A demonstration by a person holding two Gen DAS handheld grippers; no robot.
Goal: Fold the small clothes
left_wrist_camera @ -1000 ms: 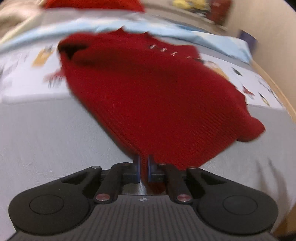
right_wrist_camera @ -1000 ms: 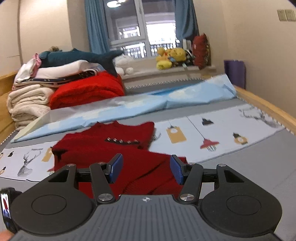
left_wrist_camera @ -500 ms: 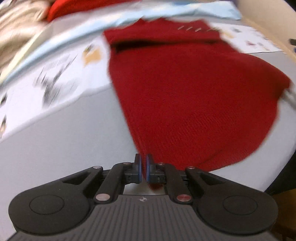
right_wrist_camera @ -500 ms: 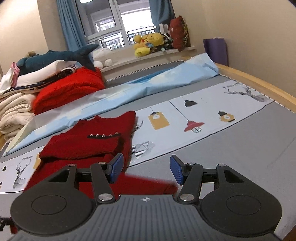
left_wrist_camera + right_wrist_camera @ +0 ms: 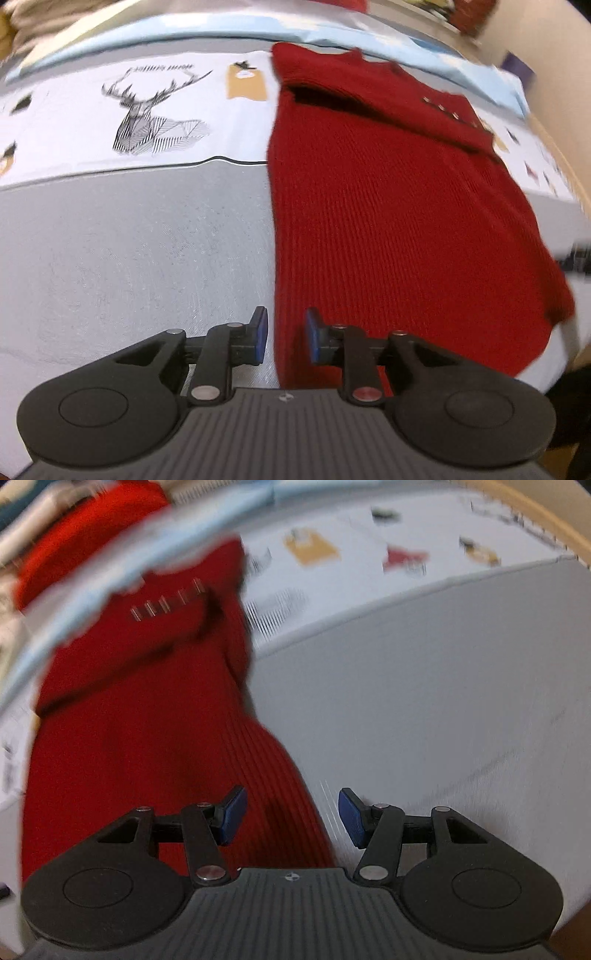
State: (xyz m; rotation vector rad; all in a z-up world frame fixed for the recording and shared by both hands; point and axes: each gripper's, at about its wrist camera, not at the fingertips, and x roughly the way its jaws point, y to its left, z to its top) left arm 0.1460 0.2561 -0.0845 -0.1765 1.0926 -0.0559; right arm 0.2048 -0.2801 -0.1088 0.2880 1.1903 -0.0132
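**Lining up both grippers at the near hem of the red knit**

Lying flat on the grey bed sheet (image 5: 129, 251), the small dark-red ribbed knit garment (image 5: 388, 221) runs its long axis away from both cameras, hem nearest, collar end farthest. A row of small metal studs (image 5: 448, 112) sits on a band across the far part.

Left gripper (image 5: 282, 334): blue pads parted, nothing clamped. The garment's left edge passes through the gap; most of the cloth lies to the right of the fingers. I cannot tell whether the pads touch the knit.

Right gripper (image 5: 288, 814): blue pads spread wide, nothing held. The garment's right edge slants down between them; the cloth lies to the left, bare sheet to the right. This view is blurred.

Judgement: each gripper stands at its own near hem corner, about equally near. The coming move turns on that: closing on both corners, then carrying the hem along the long axis toward the collar.

Writing: a white printed panel (image 5: 74, 122) carries a geometric stag drawing (image 5: 155, 118) with a line of text above it, too blurred to read. No brand or label is legible on the garment.
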